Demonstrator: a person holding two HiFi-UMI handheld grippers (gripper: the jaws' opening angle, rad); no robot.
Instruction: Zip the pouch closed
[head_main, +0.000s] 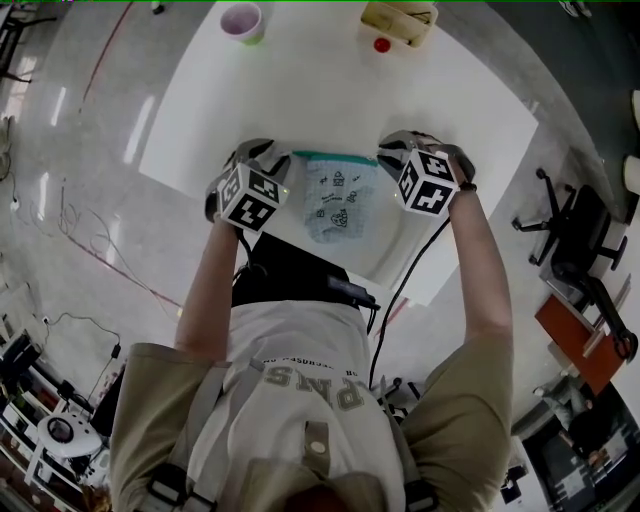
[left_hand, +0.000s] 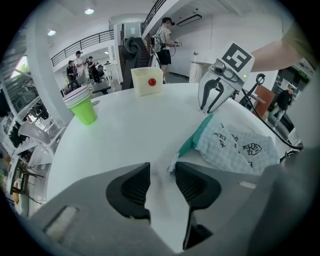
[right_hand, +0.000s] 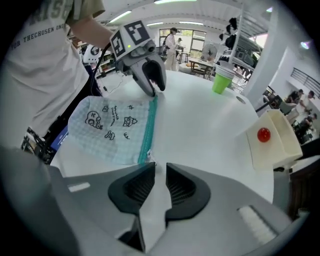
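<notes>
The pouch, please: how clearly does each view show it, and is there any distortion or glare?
Head view: the pouch is small but sharp; fisheye bows the table edges; glare streaks the floor. Both gripper views: its print is legible, corners vignette dark.

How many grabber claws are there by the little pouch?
2. The left gripper is at the left end of the pouch, and the right gripper is at its right end. Both have open jaws. No others show.

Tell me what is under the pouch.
Only the white table shows around the pouch, which lies flat on it. Anything trapped underneath is hidden by its fabric.
</notes>
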